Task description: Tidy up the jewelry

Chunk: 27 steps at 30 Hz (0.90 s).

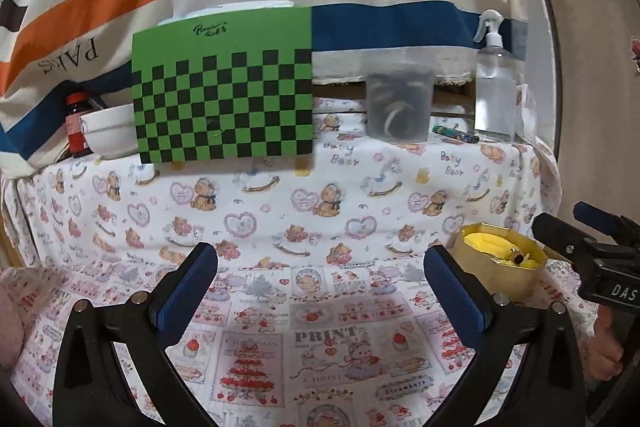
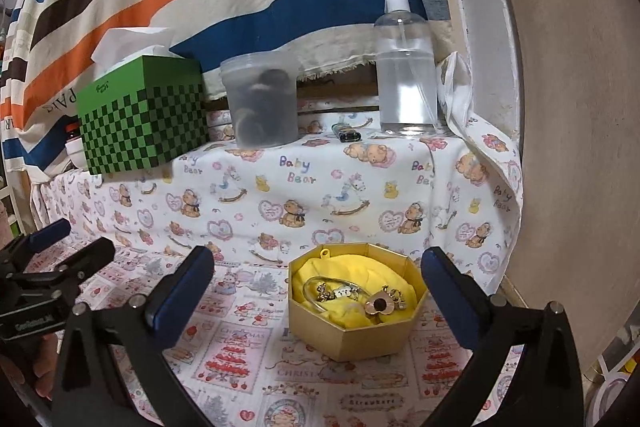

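A gold octagonal box (image 2: 352,337) with yellow lining sits on the printed cloth. Inside it lie a clear bangle (image 2: 320,285), small gold charms (image 2: 342,293) and a heart-shaped gold piece with a dark centre (image 2: 378,305). My right gripper (image 2: 318,287) is open wide, its blue pads on either side of the box and apart from it. In the left wrist view the same box (image 1: 496,273) is at the right, beyond the right fingertip. My left gripper (image 1: 320,283) is open with nothing between its fingers. The right gripper's body (image 1: 600,259) shows at that view's right edge.
On a raised cloth-covered ledge behind stand a green checkered tissue box (image 2: 144,117), a cloudy plastic tub (image 2: 262,103), a clear spray bottle (image 2: 406,75) and a lighter (image 2: 348,135). A white bowl (image 1: 110,133) and a red-capped bottle (image 1: 77,123) stand left. A wall (image 2: 568,147) rises at the right.
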### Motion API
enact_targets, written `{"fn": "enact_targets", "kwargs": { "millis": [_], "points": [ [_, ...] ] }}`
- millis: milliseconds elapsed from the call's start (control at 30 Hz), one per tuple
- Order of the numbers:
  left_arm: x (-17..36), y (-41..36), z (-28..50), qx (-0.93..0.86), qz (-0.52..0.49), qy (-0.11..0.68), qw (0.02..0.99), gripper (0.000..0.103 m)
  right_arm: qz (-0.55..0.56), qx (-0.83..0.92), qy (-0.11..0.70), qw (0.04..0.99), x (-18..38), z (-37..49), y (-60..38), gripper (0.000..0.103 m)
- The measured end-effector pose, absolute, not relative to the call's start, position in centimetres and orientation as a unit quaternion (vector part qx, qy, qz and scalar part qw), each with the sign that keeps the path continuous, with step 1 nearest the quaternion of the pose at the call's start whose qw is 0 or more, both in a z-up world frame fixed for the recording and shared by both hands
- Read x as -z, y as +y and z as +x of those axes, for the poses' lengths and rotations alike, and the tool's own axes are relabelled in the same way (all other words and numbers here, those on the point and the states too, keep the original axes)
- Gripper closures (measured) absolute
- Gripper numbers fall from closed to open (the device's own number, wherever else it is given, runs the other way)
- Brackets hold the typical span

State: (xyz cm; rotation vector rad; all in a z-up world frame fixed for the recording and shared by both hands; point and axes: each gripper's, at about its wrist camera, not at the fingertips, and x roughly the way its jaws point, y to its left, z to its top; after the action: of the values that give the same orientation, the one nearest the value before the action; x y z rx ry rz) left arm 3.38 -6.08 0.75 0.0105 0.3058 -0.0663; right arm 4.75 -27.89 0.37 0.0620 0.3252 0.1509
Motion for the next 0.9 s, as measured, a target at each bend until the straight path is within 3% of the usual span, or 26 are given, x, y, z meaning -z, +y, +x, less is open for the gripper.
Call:
{"fn": "enact_targets", "kwargs": {
  "millis": [900],
  "points": [
    [-0.82, -5.52, 3.40, 0.009, -0.004, 0.153, 0.988, 0.001, 0.011, -0.072, 0.158, 0.985, -0.37, 4.67, -27.46, 0.000]
  ]
}}
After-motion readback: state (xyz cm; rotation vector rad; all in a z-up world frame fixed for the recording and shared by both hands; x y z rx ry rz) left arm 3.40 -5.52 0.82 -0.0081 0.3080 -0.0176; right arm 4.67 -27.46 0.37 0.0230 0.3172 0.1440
